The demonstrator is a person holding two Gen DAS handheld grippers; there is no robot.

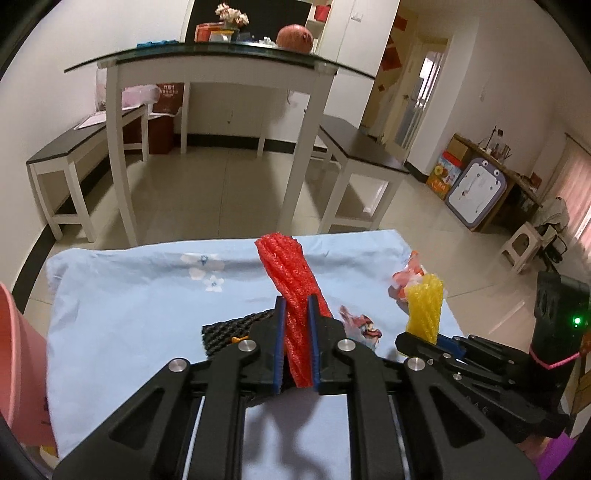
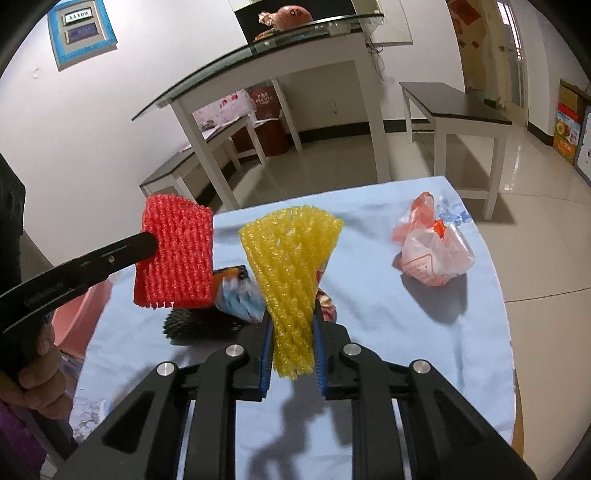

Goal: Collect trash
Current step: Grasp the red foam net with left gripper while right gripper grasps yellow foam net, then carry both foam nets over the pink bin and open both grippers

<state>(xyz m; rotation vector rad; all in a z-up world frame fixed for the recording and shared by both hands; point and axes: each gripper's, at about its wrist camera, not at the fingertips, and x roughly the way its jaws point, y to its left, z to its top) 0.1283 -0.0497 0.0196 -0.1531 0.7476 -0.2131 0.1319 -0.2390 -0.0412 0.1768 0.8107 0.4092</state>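
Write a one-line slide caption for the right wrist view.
Right gripper clamps a yellow foam fruit net above the blue cloth; left gripper holds a red foam net.

**A lived-in home dining room**

This is a room in a home. A white dining table with a glass top (image 1: 221, 61) stands at twelve o'clock, with dark-topped benches (image 1: 364, 147) on either side at ten and two o'clock. On the tabletop sit a flower arrangement (image 1: 231, 14), containers and a round reddish-brown ball (image 1: 294, 37). The floor is glossy beige tile (image 1: 210, 192). At three o'clock a child's drawing board (image 1: 474, 194) leans against a cluttered wooden desk, beside a white plastic stool (image 1: 521, 245). A floral light-blue cloth (image 1: 147, 295) covers the near surface, and a doorway (image 1: 421, 88) opens at one o'clock.
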